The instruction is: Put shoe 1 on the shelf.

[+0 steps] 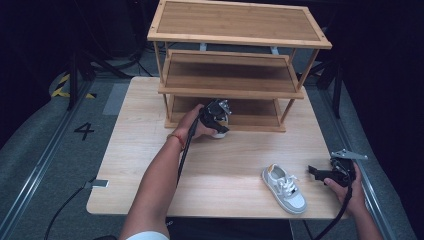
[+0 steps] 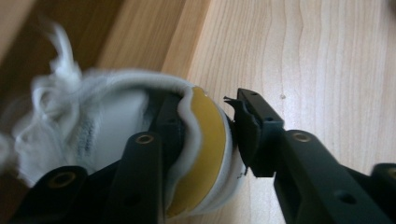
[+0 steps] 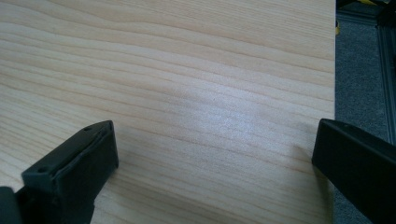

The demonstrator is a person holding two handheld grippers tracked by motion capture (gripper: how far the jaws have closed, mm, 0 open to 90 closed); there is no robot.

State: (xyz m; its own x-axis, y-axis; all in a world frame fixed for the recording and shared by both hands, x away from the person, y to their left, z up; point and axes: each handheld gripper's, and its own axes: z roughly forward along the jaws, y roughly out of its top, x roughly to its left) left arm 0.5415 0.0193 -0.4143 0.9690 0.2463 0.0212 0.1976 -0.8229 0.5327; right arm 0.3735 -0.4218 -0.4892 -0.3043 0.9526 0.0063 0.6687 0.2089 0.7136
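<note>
Light wood table fills the frame centre, grey carpet floor around it, dark room behind. A "4" mark sits on the floor at left, yellow-black tape at upper left, metal rail runs along the left side.

3-tier bamboo shoe rack stands at the far edge of the table, upper centre.

Left gripper at frame centre, right at the front of the rack's bottom shelf. In the left gripper view its jaws are clamped on the heel collar of a white shoe with yellow lining, 1 jaw inside, 1 outside; laces blurred at left, shoe sits at the table-shelf edge.

Right gripper at lower right, near the table's right edge. Jaws wide apart, holding nothing, bare tabletop between them in the right gripper view.

Second shoe, white and grey with a tan heel, lies on the table lower right, just left of the right gripper, not touching it.
</note>
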